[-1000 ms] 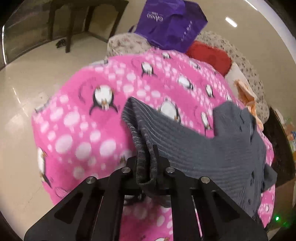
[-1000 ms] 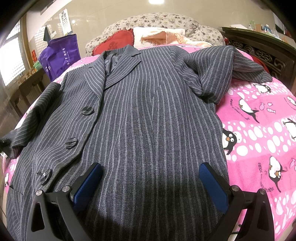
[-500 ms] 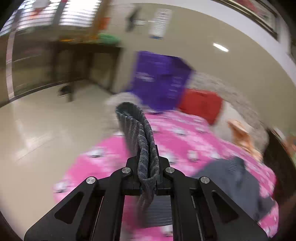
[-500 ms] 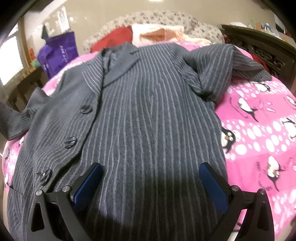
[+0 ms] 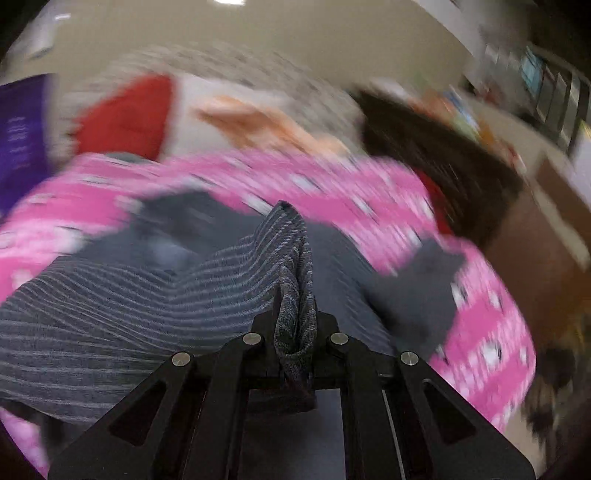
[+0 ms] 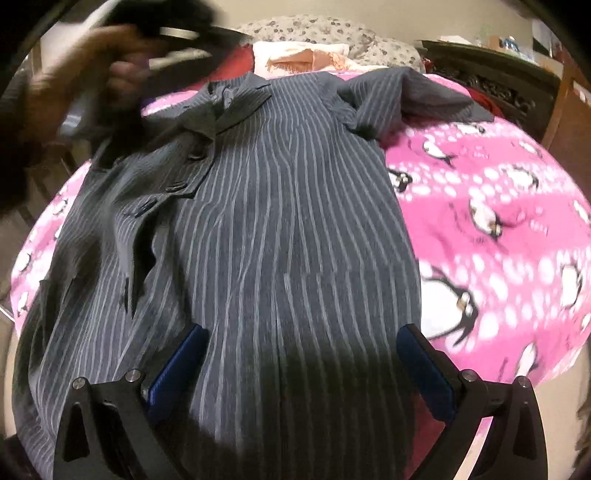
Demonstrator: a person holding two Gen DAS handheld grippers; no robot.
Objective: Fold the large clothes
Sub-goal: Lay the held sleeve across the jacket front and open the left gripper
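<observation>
A grey pinstriped coat (image 6: 280,206) lies spread on a pink penguin-print blanket (image 6: 491,206). My left gripper (image 5: 294,332) is shut on a fold of the coat's left sleeve (image 5: 291,258), which trails from the jaws down to the left. In the right wrist view the hand (image 6: 92,62) with that gripper shows blurred at the top left, above the coat's collar. My right gripper (image 6: 301,354) hovers open over the coat's lower part, its blue pads (image 6: 177,365) wide apart and holding nothing. The coat's right sleeve (image 6: 399,99) lies bent near the top right.
Pillows, one red (image 5: 129,114) and one floral (image 6: 314,33), lie at the bed's head with a peach cloth (image 6: 306,55). A dark carved wooden bed frame (image 6: 495,85) runs along the right. A purple bag (image 5: 20,140) stands at the left.
My left gripper has swung the sleeve up off the bed's left side and across over the coat, rolling as it went. My right gripper has shifted a little over the coat's lower part.
</observation>
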